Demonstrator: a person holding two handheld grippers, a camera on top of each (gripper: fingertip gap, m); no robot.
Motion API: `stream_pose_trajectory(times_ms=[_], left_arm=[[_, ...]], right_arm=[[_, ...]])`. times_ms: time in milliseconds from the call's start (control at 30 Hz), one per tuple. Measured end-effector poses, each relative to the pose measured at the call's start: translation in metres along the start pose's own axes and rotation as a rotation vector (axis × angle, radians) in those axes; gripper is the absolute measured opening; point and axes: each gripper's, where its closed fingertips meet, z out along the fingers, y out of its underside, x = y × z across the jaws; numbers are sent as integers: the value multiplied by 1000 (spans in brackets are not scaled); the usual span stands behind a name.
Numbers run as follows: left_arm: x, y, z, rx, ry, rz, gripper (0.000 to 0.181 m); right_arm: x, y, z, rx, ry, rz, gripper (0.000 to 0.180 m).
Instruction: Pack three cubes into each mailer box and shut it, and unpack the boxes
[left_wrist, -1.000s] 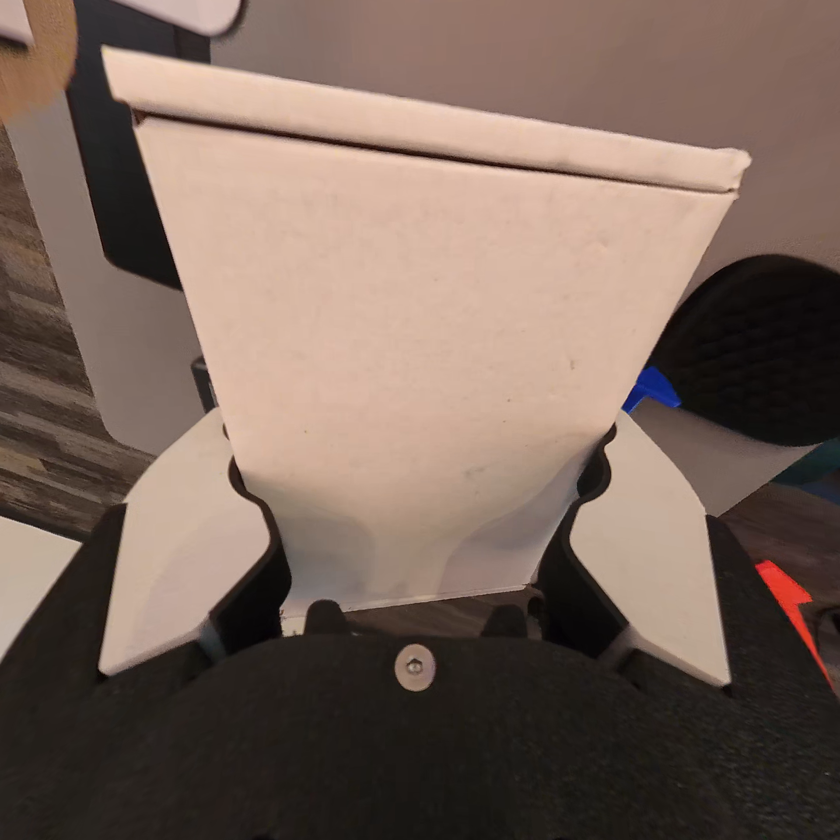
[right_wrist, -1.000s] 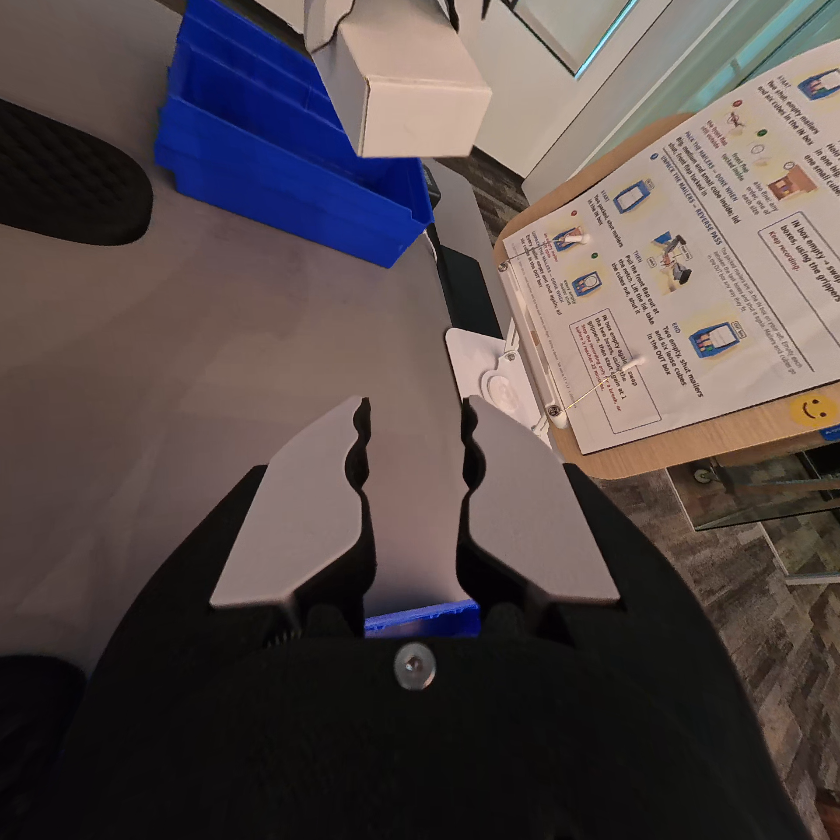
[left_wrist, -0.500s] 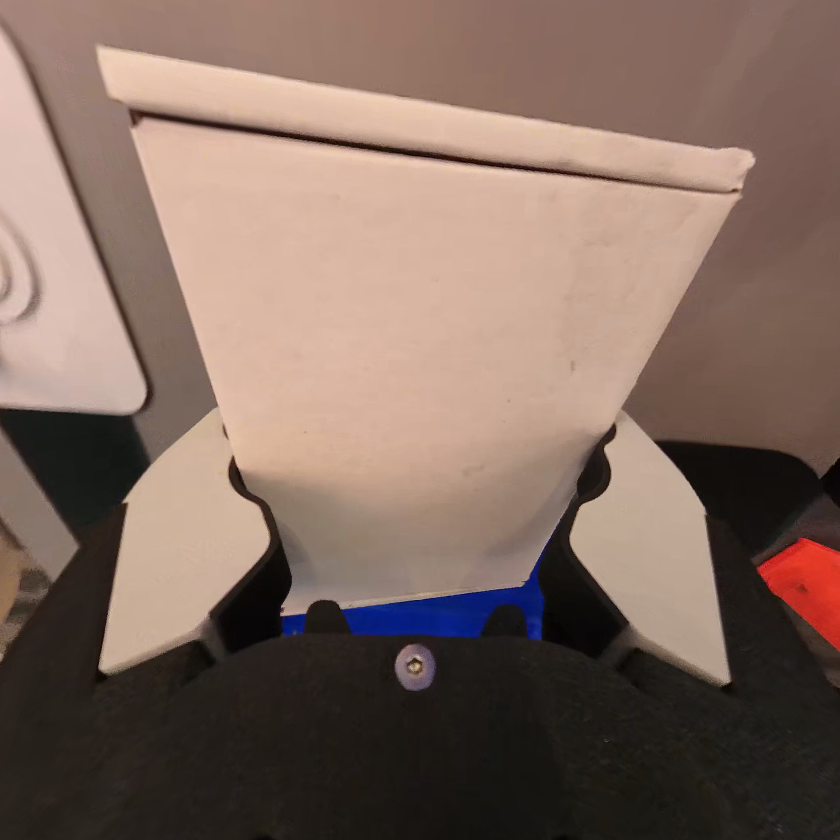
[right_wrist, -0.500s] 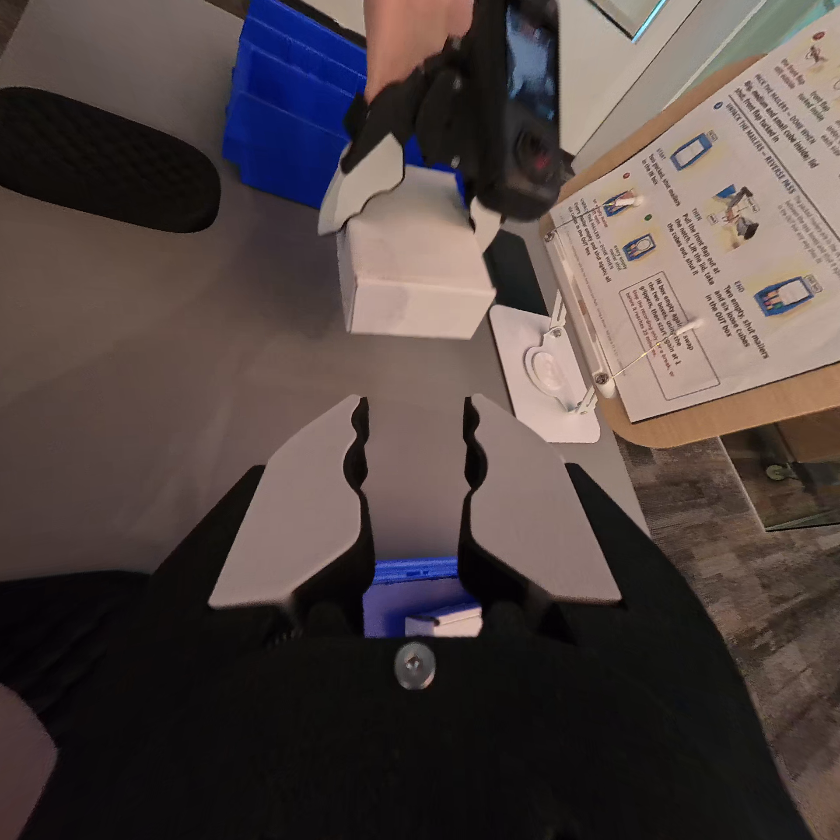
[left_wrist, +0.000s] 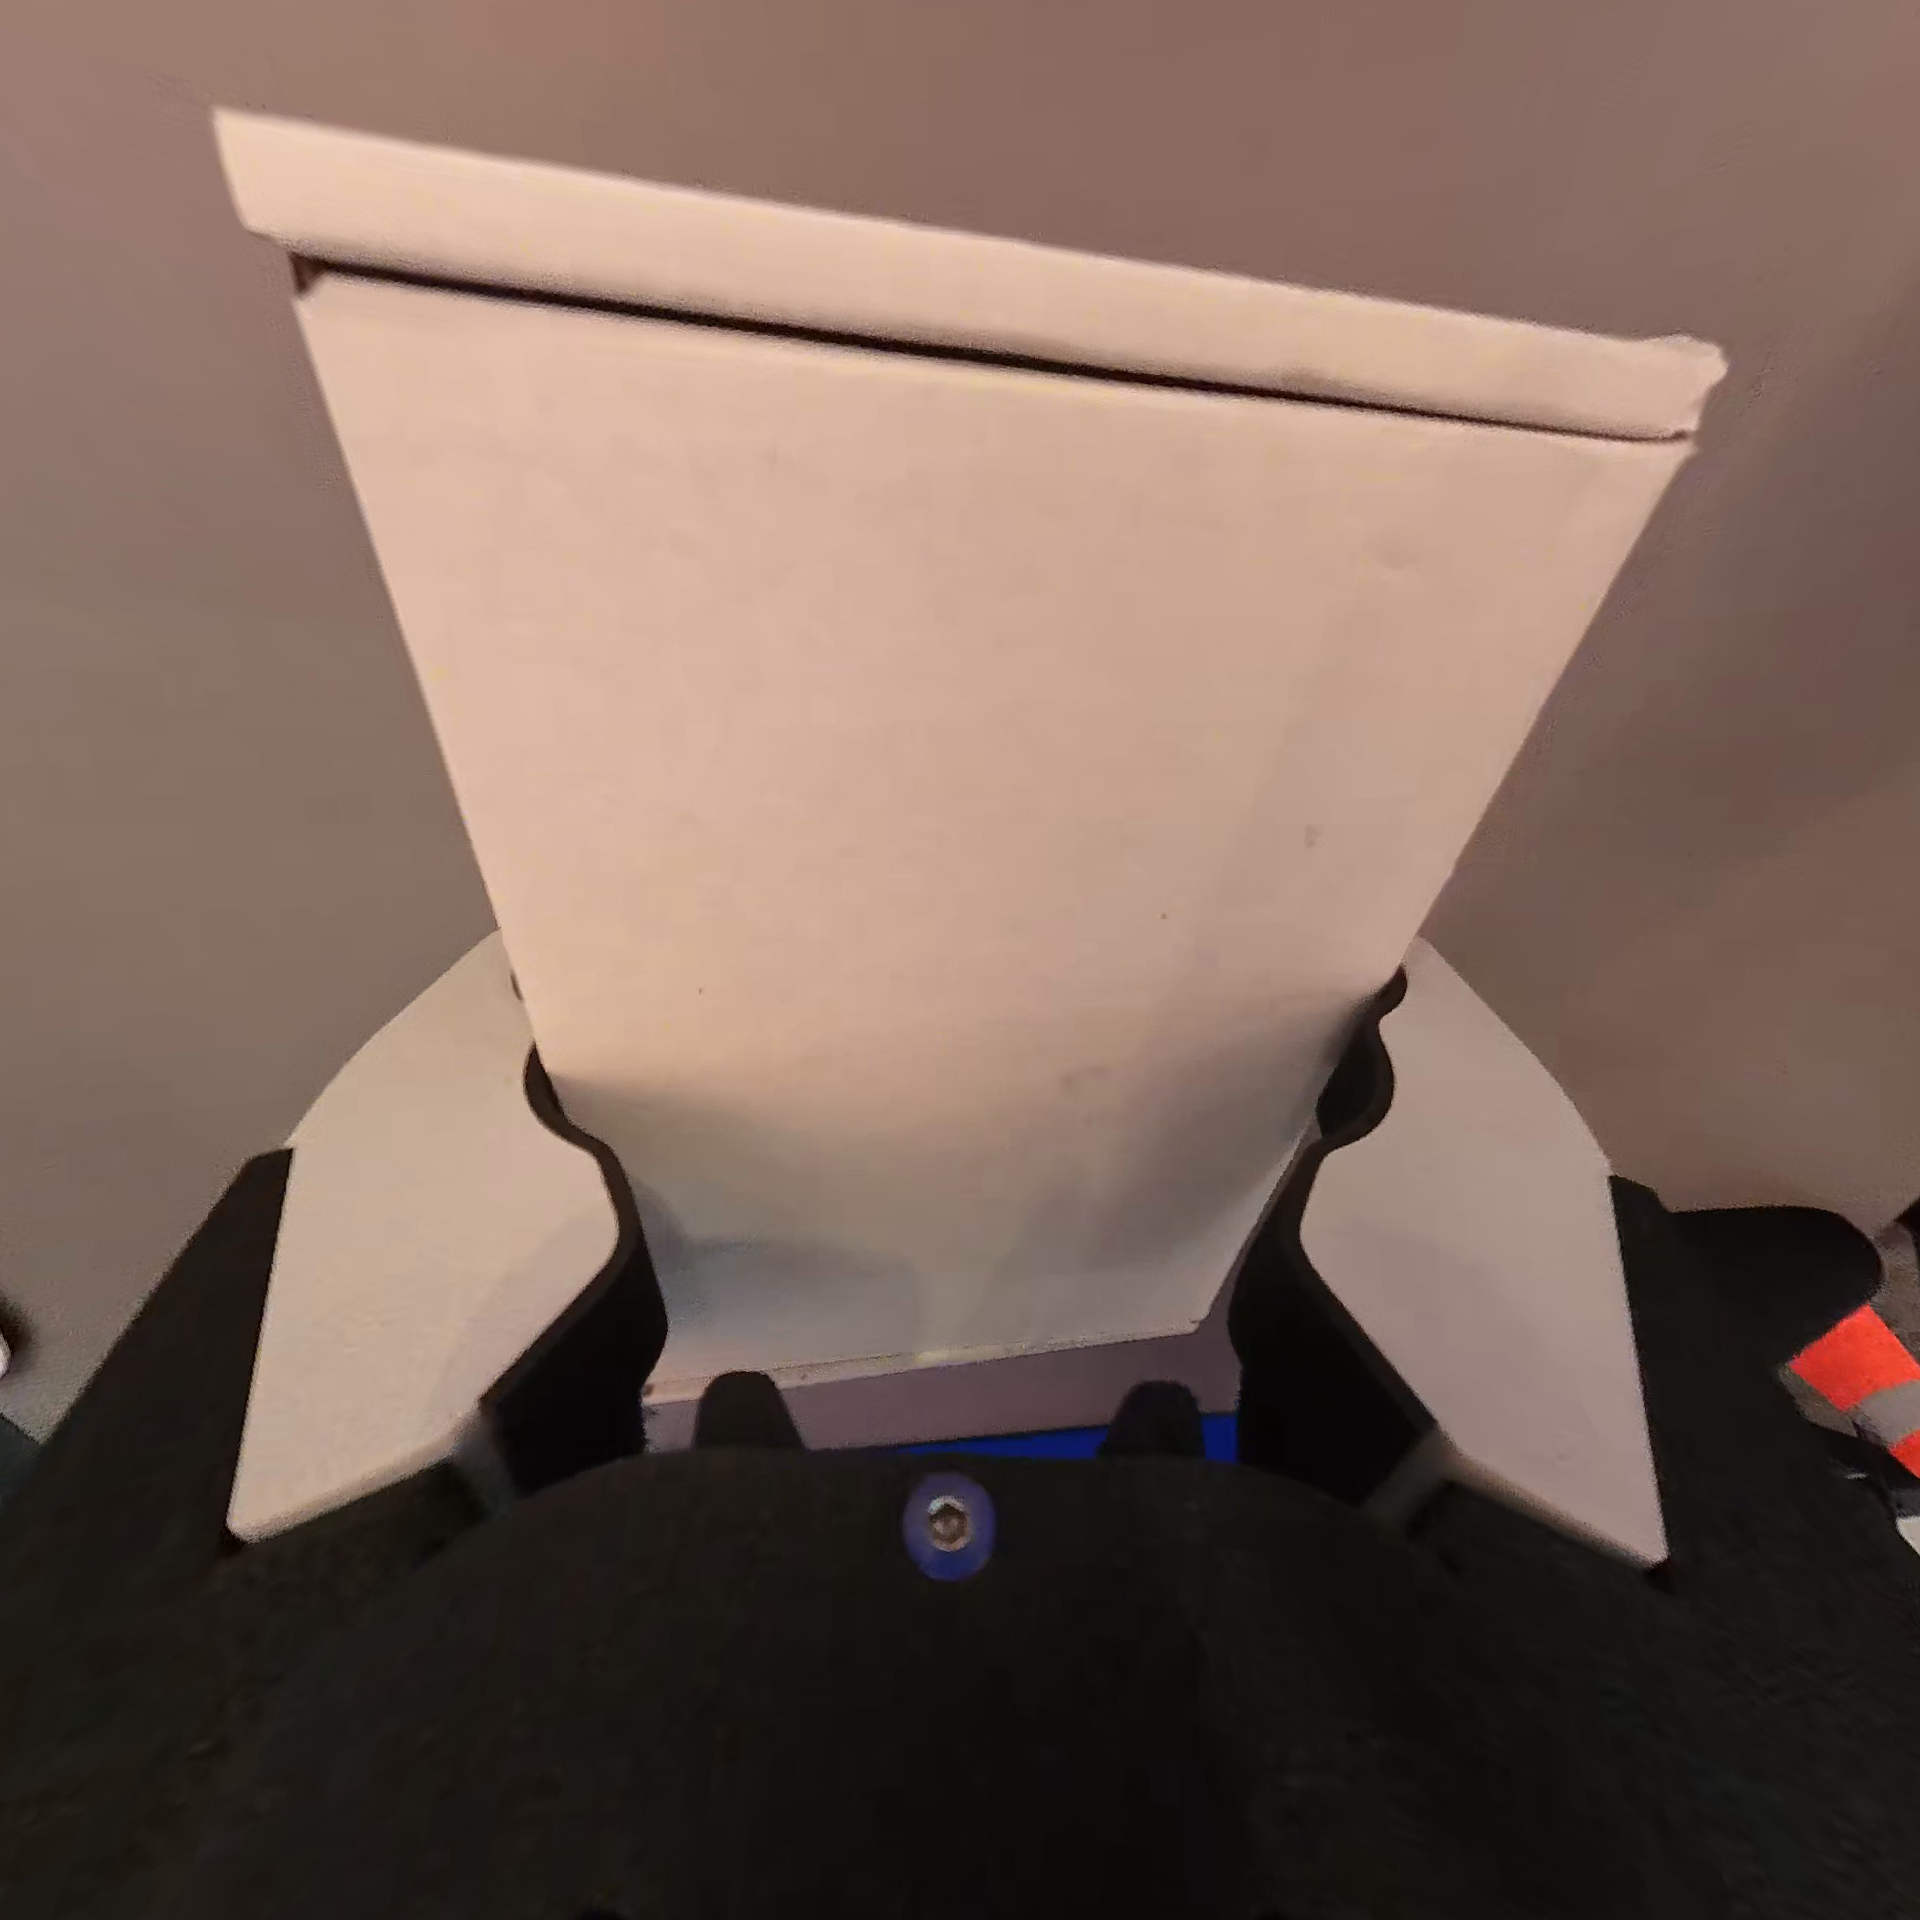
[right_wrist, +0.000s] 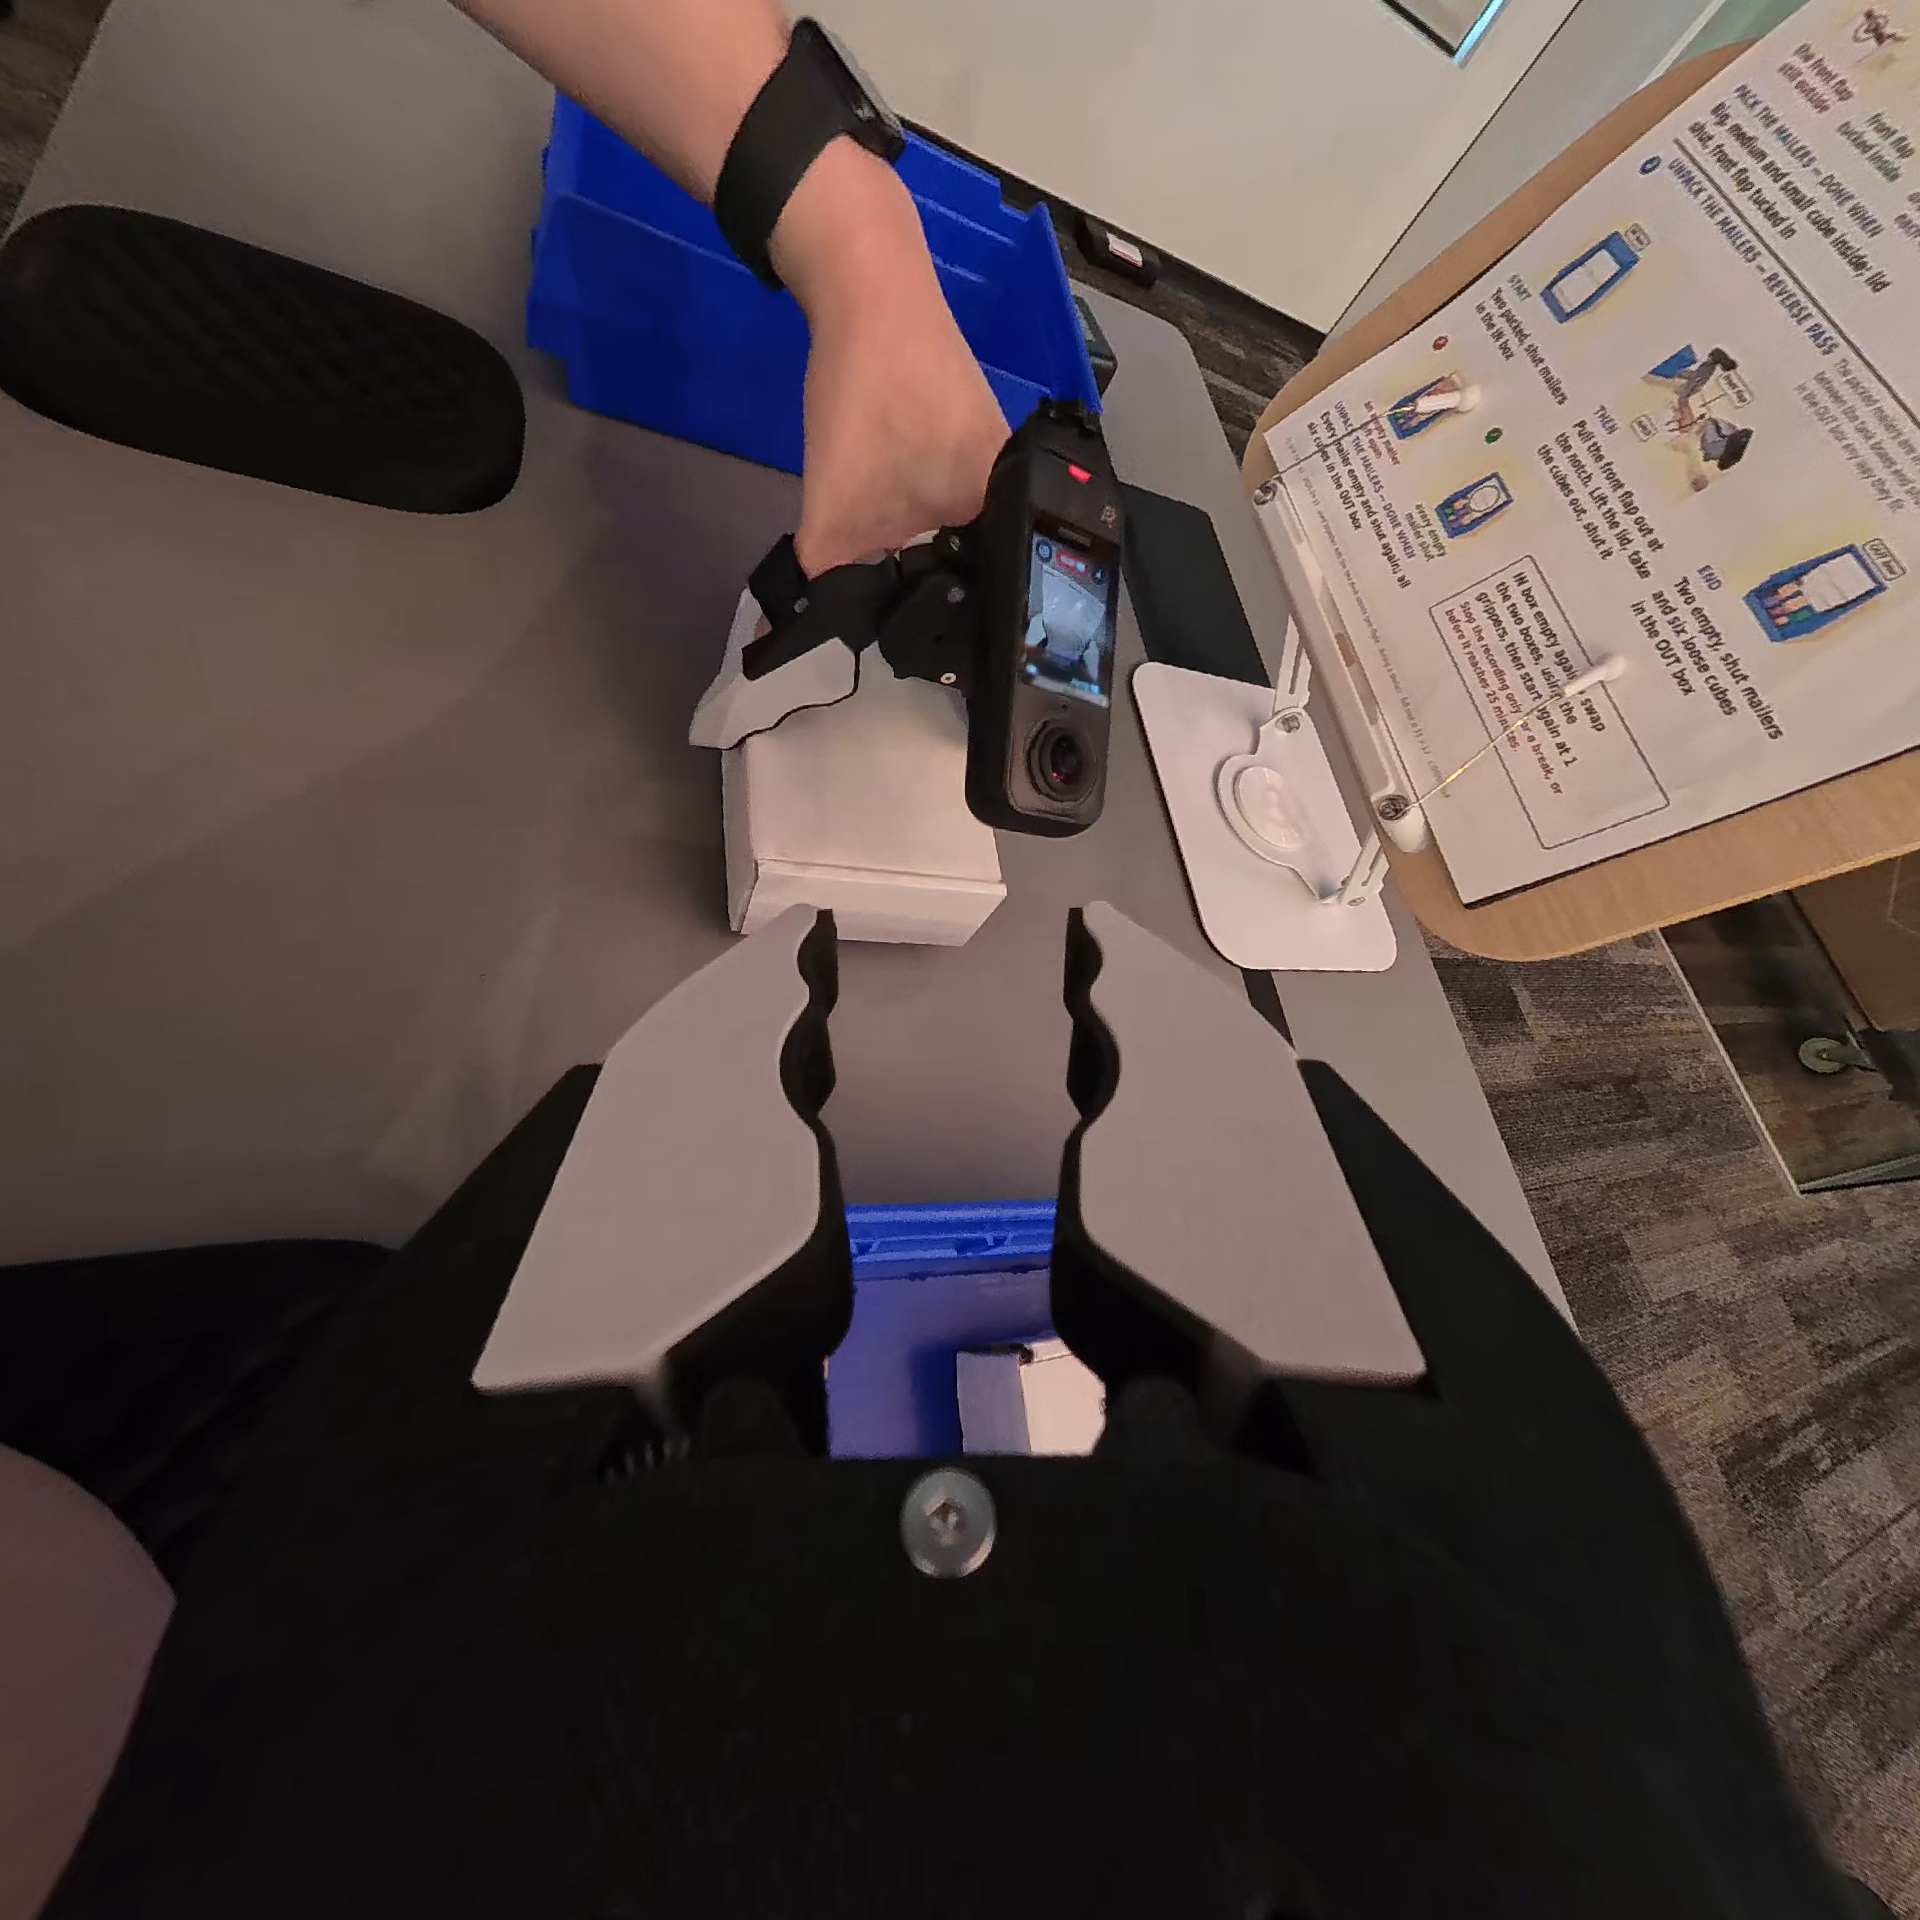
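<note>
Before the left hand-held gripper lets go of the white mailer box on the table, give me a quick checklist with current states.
1. Left hand-held gripper clamps the mailer box: ok.
2. Box lid shut: ok; only a thin seam shows under the lid.
3. Box resting on the grey table: looks so from the right wrist view, but contact cannot tell.
4. Right hand-held gripper open and empty: ok.
5. Right hand-held gripper clear of the box: ok, apart.
6. Cubes inside the box: cannot tell.
</note>
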Motion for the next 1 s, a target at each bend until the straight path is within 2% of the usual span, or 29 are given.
stream_pose_trajectory(times_ms=[333,533,600,733,800,933,1000], left_arm=[[-3,4,4,-38,12,-1,139],[-2,3,1,-5,-1,9,139],[-1,0,-8,54,-9,5,134],[-4,-2,-46,237,-64,-59,140],[-3,0,-71,387,-113,-107,142],[10,7,-130,883,-309,-205,145],[26,20,-147,1141,-371,-268,140]], right_arm=[[0,5,-1,-4,-10,17,43],[-2,4,0,3,-22,12,43],[-2,3,-1,14,-21,14,44],[-3,1,1,23,-31,18,45],[-4,-4,9,12,-34,11,48],[2,-28,43,-22,35,-23,60],[4,-44,66,-14,76,16,62]])
